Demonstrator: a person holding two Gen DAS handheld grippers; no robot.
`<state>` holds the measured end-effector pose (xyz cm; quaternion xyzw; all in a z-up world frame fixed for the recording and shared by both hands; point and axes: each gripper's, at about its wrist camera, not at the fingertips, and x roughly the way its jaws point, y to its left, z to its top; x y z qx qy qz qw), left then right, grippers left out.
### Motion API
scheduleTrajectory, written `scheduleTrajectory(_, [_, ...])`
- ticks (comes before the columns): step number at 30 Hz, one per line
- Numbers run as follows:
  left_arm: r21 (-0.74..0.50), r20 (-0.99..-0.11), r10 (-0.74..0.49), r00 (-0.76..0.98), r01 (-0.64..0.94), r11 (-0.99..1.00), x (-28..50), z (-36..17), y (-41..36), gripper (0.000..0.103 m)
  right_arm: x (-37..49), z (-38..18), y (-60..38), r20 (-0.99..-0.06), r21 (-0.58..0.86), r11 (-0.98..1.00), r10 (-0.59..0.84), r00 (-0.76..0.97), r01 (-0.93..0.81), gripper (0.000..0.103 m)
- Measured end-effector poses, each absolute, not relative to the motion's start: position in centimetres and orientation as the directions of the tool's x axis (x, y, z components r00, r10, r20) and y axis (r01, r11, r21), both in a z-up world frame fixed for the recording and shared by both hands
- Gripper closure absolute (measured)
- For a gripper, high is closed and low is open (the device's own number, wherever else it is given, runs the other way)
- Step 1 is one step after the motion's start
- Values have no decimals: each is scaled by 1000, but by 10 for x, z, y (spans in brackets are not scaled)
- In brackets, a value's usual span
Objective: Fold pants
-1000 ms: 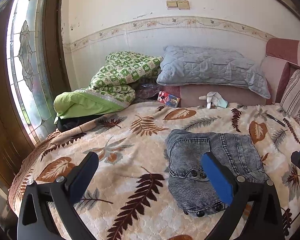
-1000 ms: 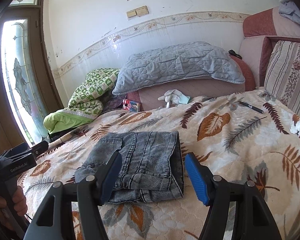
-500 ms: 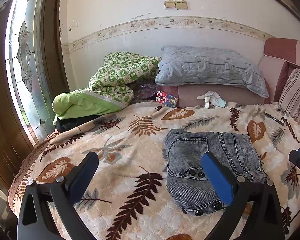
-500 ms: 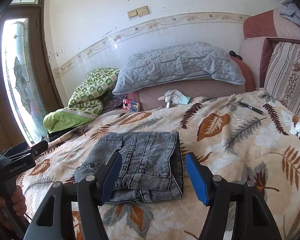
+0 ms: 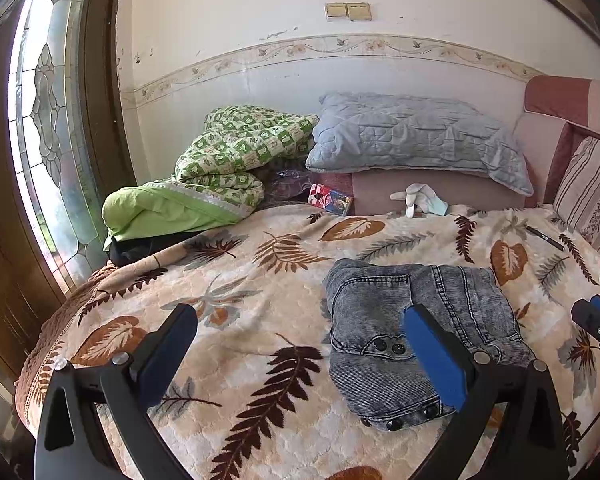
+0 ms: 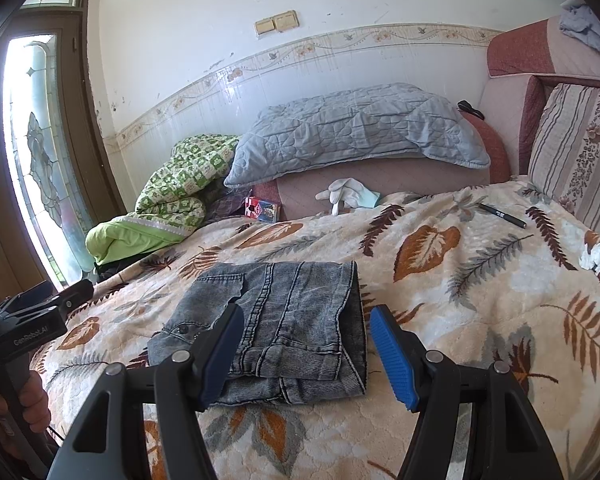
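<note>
The jeans (image 6: 288, 320) lie folded into a compact stack on the bed (image 6: 480, 300), near its front edge. Both grippers, left (image 5: 300, 356) and right (image 6: 306, 344), hover above with jaws spread, holding nothing. A careless dip could snag the top layer and pull the fold apart.

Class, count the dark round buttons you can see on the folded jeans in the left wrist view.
5: two side by side on the jeans mid-flap, three along the near edge. The gripper finger may hide more.
</note>
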<state>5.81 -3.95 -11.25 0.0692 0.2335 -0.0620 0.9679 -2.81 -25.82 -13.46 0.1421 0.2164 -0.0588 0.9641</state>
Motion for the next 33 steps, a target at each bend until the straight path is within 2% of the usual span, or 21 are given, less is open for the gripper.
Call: scheduleTrajectory(33, [88,-472,-100,876,159,983,58,-116,-39,0,-21,-138,-258,-454,231,959,-45,890,167,34])
